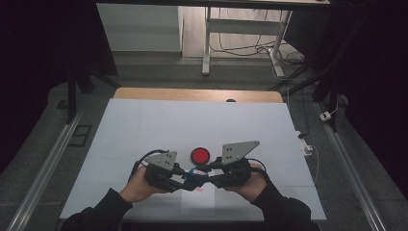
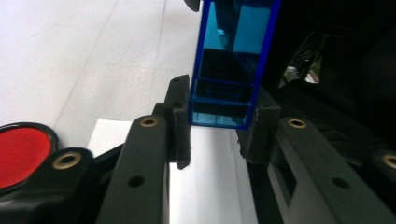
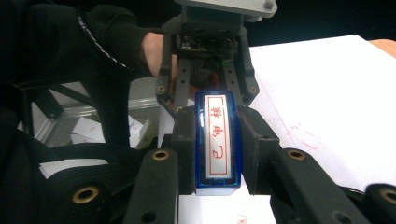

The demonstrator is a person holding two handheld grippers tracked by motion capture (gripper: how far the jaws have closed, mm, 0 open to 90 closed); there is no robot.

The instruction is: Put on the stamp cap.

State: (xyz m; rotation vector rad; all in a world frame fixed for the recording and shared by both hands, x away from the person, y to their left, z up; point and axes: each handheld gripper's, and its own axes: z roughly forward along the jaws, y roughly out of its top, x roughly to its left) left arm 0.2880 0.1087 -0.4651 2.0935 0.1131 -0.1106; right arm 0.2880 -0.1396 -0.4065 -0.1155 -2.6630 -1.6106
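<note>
A blue see-through stamp [image 1: 194, 176] hangs level just above the table, held between my two grippers. My left gripper [image 1: 186, 180] comes in from the left and is shut on one end; in its own view the blue case [image 2: 233, 60] sits between the pads of my left gripper [image 2: 219, 135]. From the right, my right gripper [image 1: 203, 173] is shut on the other end. Its view shows the stamp's white face with red characters [image 3: 218, 140] between the jaws of my right gripper [image 3: 218, 156], with the left gripper [image 3: 210, 70] beyond.
A round red ink pad [image 1: 200, 155] lies on the white table cover [image 1: 144, 130] just behind the grippers; it also sits low left beside the left jaw [image 2: 18, 151]. A small white sheet [image 1: 197, 204] with faint red marks lies under the stamp.
</note>
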